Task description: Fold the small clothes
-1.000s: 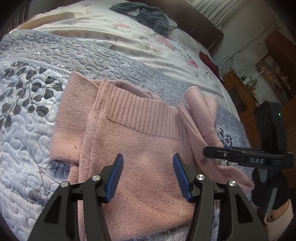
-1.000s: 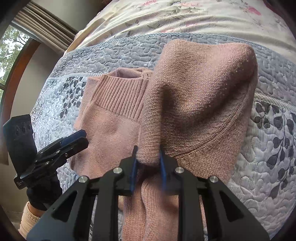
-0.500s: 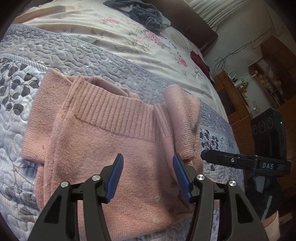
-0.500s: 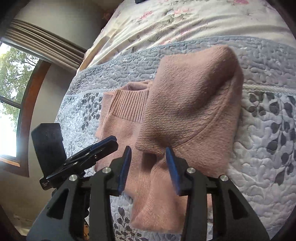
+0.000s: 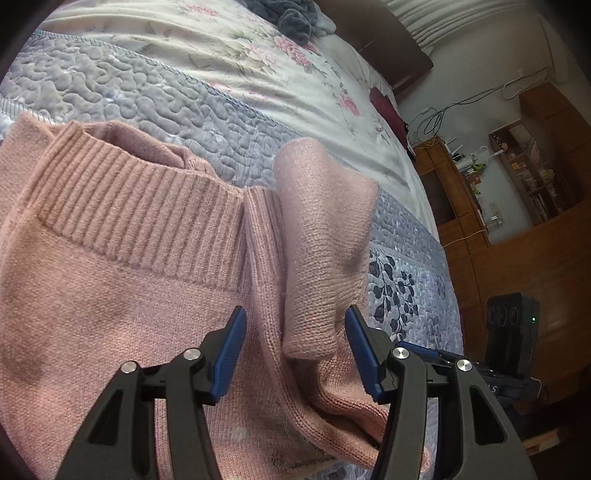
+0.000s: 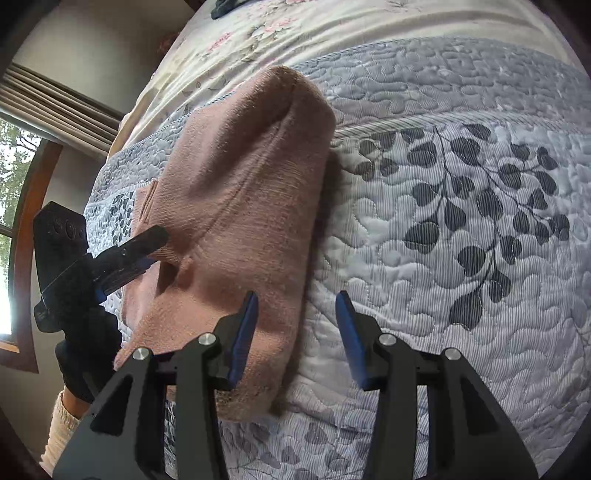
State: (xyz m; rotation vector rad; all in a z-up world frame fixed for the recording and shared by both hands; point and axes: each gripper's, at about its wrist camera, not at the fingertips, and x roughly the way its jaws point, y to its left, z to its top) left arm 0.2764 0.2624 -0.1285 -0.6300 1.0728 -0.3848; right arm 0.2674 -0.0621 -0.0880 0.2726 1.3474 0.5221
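grey quilt (image 6: 461, 258) with a dark leaf print covers the near part of a bed, and farther away lies a pale floral sheet (image 5: 229, 62). on the far end of the sheet there is a dark grey cloth (image 5: 291, 18) in a heap. at the right of the left wrist view stand wooden shelves (image 5: 517, 177) with small things on them, and cables hang on the wall.

the pink sweater (image 5: 122, 266) lies on the quilt, with its ribbed collar turned to the far side. its right sleeve (image 5: 325, 240) is folded over the body and makes a thick raised fold.

the left gripper (image 5: 293, 349) is released, its blue fingers (image 5: 229, 350) wide apart. it hangs just over the sweater, and the lower end of the folded sleeve shows between the fingers. i cannot tell if the pads touch the knit.

the right gripper (image 6: 297, 338) is also released and holds nothing. its left finger is over the right edge of the sweater (image 6: 240, 221), and its right finger is over bare quilt. in this view the left gripper (image 6: 122, 254) reaches to the sweater from the left, held by a hand in a black glove (image 6: 88, 350) with a light knitted cuff (image 6: 62, 432). behind it are a window (image 6: 11, 229) with a wooden frame and a pleated curtain (image 6: 55, 107).
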